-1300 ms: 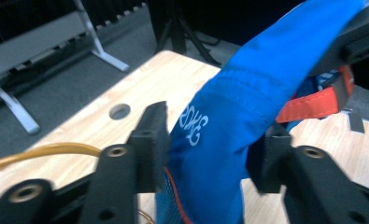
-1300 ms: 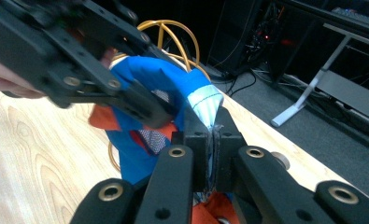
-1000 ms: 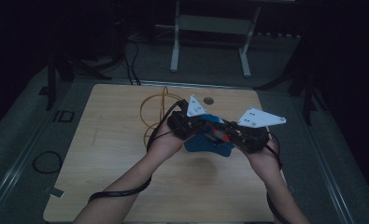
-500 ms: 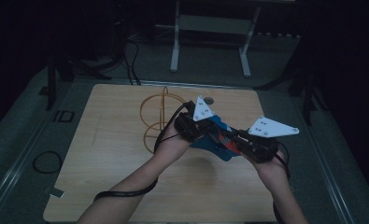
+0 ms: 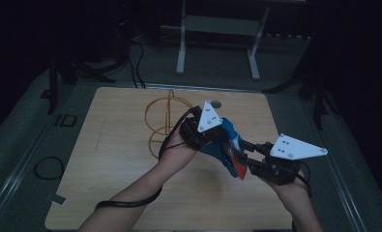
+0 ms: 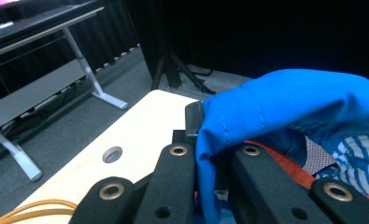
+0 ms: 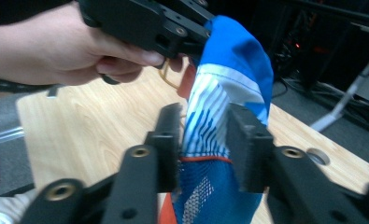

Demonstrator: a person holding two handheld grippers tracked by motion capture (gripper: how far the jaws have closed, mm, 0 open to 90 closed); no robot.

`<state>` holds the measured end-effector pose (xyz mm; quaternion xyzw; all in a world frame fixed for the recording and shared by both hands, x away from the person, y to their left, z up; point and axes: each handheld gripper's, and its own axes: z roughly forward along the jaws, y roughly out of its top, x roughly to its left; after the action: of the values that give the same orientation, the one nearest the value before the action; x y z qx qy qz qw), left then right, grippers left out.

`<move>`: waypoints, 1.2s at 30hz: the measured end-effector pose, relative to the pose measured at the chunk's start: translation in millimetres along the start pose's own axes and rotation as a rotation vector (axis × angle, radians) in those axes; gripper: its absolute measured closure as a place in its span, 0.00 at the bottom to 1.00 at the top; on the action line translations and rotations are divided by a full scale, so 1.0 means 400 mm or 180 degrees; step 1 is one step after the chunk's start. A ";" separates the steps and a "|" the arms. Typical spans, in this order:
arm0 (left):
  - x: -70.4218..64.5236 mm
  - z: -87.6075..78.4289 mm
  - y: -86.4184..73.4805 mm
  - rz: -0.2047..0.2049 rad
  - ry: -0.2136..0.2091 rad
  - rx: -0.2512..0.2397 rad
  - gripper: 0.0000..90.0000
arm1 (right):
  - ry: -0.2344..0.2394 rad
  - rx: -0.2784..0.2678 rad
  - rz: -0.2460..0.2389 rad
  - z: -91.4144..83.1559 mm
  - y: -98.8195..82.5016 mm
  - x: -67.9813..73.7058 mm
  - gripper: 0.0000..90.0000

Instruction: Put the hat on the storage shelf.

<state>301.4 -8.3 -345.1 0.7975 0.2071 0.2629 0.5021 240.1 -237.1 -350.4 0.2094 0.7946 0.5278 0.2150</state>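
Observation:
A blue cloth piece (image 5: 228, 140) with white-striped, mesh and red-orange parts hangs above the table between both grippers. My left gripper (image 5: 221, 137) is shut on its blue upper edge; in the left gripper view the fabric (image 6: 285, 107) bunches over the jaws (image 6: 205, 144). My right gripper (image 5: 242, 153) holds off at the lower right end of the cloth. Its jaws have just been opening, and the striped part (image 7: 205, 121) hangs loosely between them (image 7: 203, 128). The other hand and its gripper (image 7: 145, 23) show just behind.
An orange wire hoop stand (image 5: 167, 121) sits on the wooden table (image 5: 121, 159) left of my left hand. A round hole (image 5: 216, 104) lies near the far edge. Metal desk legs (image 5: 217, 29) stand beyond the table, and a cable loop (image 5: 47, 167) lies on the floor at left.
My right hand has drawn away to the right and toward the near edge, and its jaws have parted around the cloth. The left hand drifted slightly right with the cloth.

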 end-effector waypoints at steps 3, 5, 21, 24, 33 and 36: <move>0.006 -0.011 -0.003 -0.0018 -0.0037 -0.0050 1.00 | 0.0017 -0.0088 -0.0028 -0.016 0.001 0.010 0.53; 0.011 -0.017 -0.007 -0.0010 -0.0102 -0.0081 1.00 | -0.0016 -0.0132 -0.0048 -0.024 0.000 0.012 0.48; 0.065 -0.068 -0.054 0.0090 -0.0722 -0.0406 1.00 | 0.0055 -0.0019 0.0116 -0.029 -0.066 -0.025 0.52; 0.070 -0.080 -0.069 0.0188 -0.0948 -0.0607 1.00 | 0.0097 -0.0041 0.0114 -0.031 -0.072 -0.020 0.56; 0.084 -0.107 -0.109 0.0163 -0.1283 -0.0986 1.00 | 0.0216 -0.0077 0.0120 -0.009 -0.089 0.020 0.57; 0.090 -0.114 -0.116 0.0109 -0.1475 -0.1098 1.00 | 0.0267 -0.0117 0.0164 0.001 -0.089 0.027 0.58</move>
<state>297.5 63.8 -363.4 0.7425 0.0256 0.1134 0.6597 227.7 -243.4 -384.7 0.2035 0.7874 0.5560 0.1715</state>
